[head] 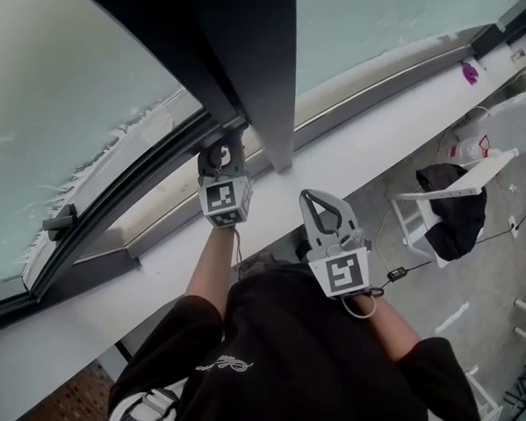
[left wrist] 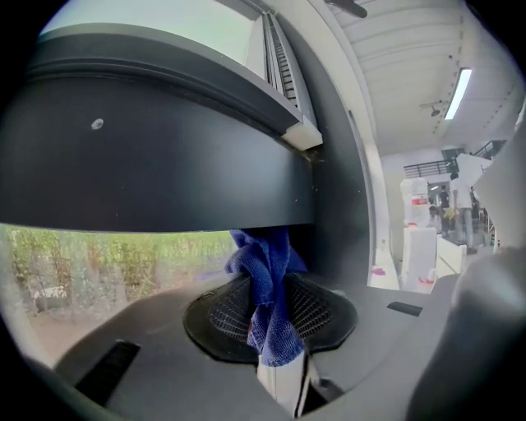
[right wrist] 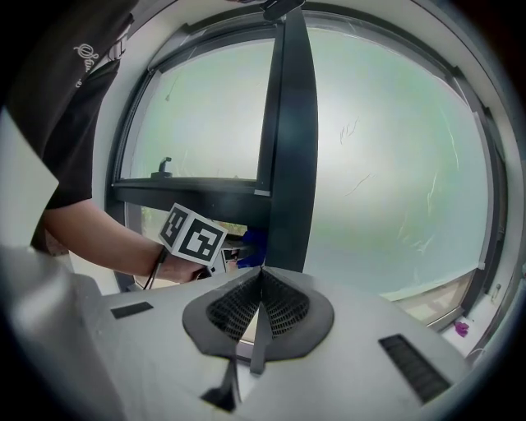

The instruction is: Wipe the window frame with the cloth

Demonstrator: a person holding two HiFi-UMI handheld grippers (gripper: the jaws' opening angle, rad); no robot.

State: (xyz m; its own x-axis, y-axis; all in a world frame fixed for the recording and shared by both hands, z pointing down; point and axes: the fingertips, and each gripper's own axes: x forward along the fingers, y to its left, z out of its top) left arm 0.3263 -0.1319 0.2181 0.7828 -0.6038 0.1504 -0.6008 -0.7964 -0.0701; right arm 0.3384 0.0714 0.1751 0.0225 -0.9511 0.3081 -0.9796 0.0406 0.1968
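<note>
A blue cloth (left wrist: 268, 284) is pinched in my left gripper (left wrist: 271, 288), its bunched top pressed against the underside of the dark window frame (left wrist: 164, 164). In the head view the left gripper (head: 223, 152) sits at the corner where the dark upright post (head: 253, 73) meets the lower frame; the cloth is hidden there. My right gripper (head: 313, 200) hangs back over the sill, shut with nothing in it. In the right gripper view its jaws (right wrist: 261, 277) are closed together, and the cloth (right wrist: 253, 244) shows as a blue patch against the post (right wrist: 292, 148).
A white sill (head: 382, 123) runs under the glass. A small window handle (head: 60, 221) sticks out at the left. To the right stands a white rack (head: 476, 177) with a black garment (head: 452, 211) over it. A purple item (head: 469, 72) lies far along the sill.
</note>
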